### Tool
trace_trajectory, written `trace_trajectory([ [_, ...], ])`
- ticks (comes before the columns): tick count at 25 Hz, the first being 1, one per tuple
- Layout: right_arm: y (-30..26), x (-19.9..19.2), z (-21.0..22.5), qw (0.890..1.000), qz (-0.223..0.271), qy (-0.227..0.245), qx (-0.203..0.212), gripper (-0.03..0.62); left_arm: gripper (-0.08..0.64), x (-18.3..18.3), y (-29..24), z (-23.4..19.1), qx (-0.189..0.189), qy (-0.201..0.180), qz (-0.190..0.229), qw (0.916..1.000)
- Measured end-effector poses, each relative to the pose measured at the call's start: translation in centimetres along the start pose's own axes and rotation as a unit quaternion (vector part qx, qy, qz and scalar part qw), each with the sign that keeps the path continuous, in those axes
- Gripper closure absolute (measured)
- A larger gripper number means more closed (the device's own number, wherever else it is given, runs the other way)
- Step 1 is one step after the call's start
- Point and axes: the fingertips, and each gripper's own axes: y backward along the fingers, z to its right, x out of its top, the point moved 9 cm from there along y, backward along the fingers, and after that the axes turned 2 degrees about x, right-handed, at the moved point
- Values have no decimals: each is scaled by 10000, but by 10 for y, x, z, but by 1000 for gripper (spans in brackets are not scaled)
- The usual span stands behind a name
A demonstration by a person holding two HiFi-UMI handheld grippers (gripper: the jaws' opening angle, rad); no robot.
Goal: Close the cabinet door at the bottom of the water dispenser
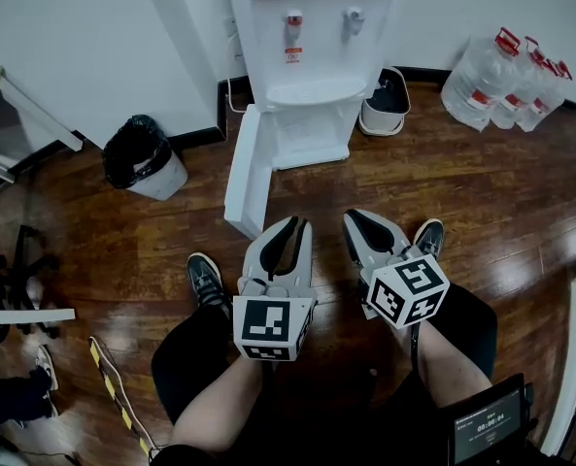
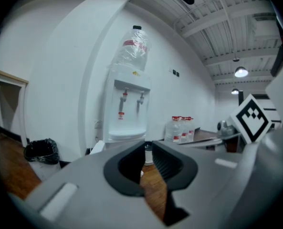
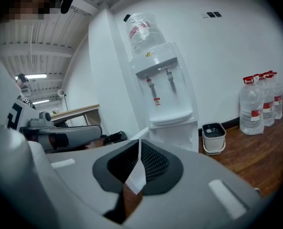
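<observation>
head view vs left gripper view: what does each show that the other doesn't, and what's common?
Head view only: the person's shoes and a small screen at bottom right.
Left gripper view only: the bottle on top of the dispenser and a ceiling lamp.
Both: the water dispenser, its open cabinet door, the black bin, the spare water bottles.

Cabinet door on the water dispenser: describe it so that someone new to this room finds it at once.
Find the white water dispenser at the top middle of the head view. At its foot the cabinet door stands swung open to the left over the wooden floor. Unlike the black-bagged bin and the small pail on either side, it is a flat white panel.
</observation>
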Motion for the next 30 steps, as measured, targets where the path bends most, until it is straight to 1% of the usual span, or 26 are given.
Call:
trace_trajectory([
  [4,-14,6,5,9999,-62,14,90,580,494,3,-10,-14,86,-101,49,9999],
  [8,-30,10,6,9994,-246,76,250,574,491,7,-18,-28,189,-127,84,9997],
  [13,-49,14,1,9976,-401,408,378,511,473,13,-27,-39,208,-94,6,9997],
  [18,-67,18,4,9968,-472,423,484,482,426,20,-39,-51,88,-58,-87,9999],
  [22,-85,20,1,9952,-558,429,674,445,369,12,-43,-63,69,-274,-115,9995],
  [24,-93,19,-3,9943,-604,468,739,425,347,10,-42,-71,47,-238,-201,9995],
  [27,-103,18,-4,9929,-696,562,779,393,321,14,-44,-86,67,34,-352,9994],
  [29,-110,18,-3,9924,-742,603,777,370,317,12,-46,-98,196,88,-498,9985],
  [30,-113,18,-2,9922,-760,605,778,361,317,9,-47,-104,298,44,-638,9975],
])
